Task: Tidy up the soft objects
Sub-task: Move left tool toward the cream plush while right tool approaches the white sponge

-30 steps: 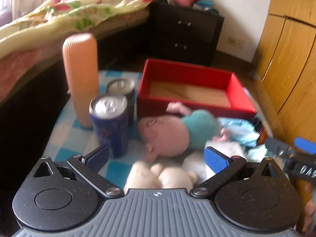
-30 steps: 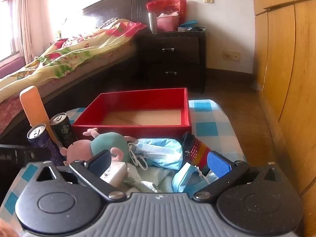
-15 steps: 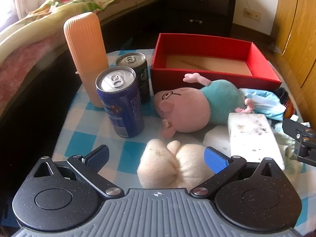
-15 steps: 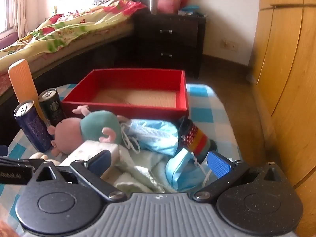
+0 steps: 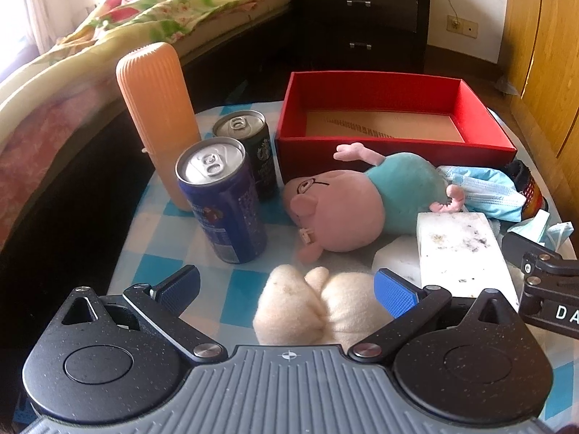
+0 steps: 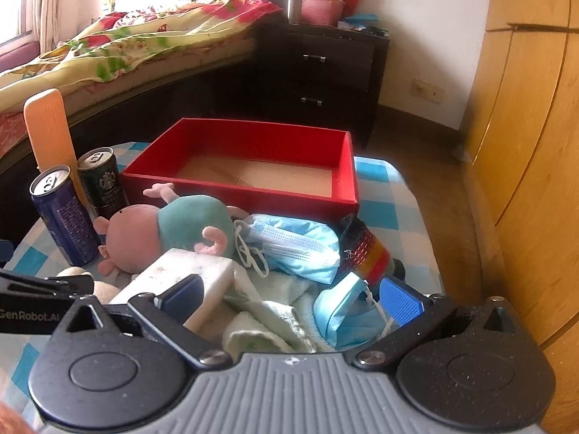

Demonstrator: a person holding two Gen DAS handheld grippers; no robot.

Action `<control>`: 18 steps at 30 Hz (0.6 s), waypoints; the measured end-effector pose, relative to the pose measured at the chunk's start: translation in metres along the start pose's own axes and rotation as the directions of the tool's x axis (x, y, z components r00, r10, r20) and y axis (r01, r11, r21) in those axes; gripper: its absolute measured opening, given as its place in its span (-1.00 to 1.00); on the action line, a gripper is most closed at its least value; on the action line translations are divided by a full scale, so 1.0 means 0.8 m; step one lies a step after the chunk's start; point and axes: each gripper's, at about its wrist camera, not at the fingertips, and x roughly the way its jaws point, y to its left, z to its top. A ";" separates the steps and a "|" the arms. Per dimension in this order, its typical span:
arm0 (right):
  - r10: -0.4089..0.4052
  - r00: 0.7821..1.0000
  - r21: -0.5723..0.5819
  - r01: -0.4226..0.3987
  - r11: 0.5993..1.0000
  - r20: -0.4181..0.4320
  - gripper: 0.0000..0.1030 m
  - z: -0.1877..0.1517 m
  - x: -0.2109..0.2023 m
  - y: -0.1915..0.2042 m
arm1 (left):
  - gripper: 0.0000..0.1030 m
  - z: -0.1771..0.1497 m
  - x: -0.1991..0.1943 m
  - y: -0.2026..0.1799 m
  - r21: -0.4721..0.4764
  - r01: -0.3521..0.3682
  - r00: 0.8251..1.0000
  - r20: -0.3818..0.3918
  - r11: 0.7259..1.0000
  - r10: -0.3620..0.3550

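Observation:
A cream plush toy [image 5: 318, 307] lies between the open fingers of my left gripper [image 5: 286, 287], nothing touching it. Beyond it a pink pig plush in a teal shirt [image 5: 362, 199] lies on its side by the empty red box [image 5: 394, 144]. A white sponge block [image 5: 459, 249] and blue face masks [image 5: 485, 191] lie to the right. My right gripper [image 6: 289, 298] is open over a pale green towel [image 6: 264, 311] and a crumpled blue mask [image 6: 347, 311]. The pig [image 6: 166, 231], the sponge block [image 6: 184, 278] and the box [image 6: 246, 188] show there too.
Two drink cans [image 5: 224, 199] [image 5: 249, 152] and a tall orange ribbed case [image 5: 159, 119] stand at the table's left edge. A striped dark object [image 6: 365, 249] lies by the box. A bed [image 6: 108, 50], a dark nightstand [image 6: 325, 72] and a wooden wardrobe [image 6: 524, 144] surround the checked table.
My left gripper has dropped and tilted down over the cream plush, which now sits between its fingers. My right gripper has moved forward and down over the towel and mask.

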 end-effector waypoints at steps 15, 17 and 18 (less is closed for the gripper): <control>0.018 1.000 0.011 -0.018 1.000 -0.001 0.65 -0.002 0.000 0.000 | 0.90 0.000 -0.001 0.000 0.006 -0.007 1.000 0.005 1.000 0.007; 0.018 1.000 0.010 -0.018 1.000 -0.002 0.65 -0.002 0.000 0.000 | 0.90 0.001 -0.001 0.000 0.007 -0.008 1.000 0.007 1.000 0.008; 0.018 1.000 0.011 -0.018 1.000 -0.002 0.65 -0.002 0.000 0.000 | 0.90 0.001 -0.001 0.000 0.008 -0.009 1.000 0.007 1.000 0.009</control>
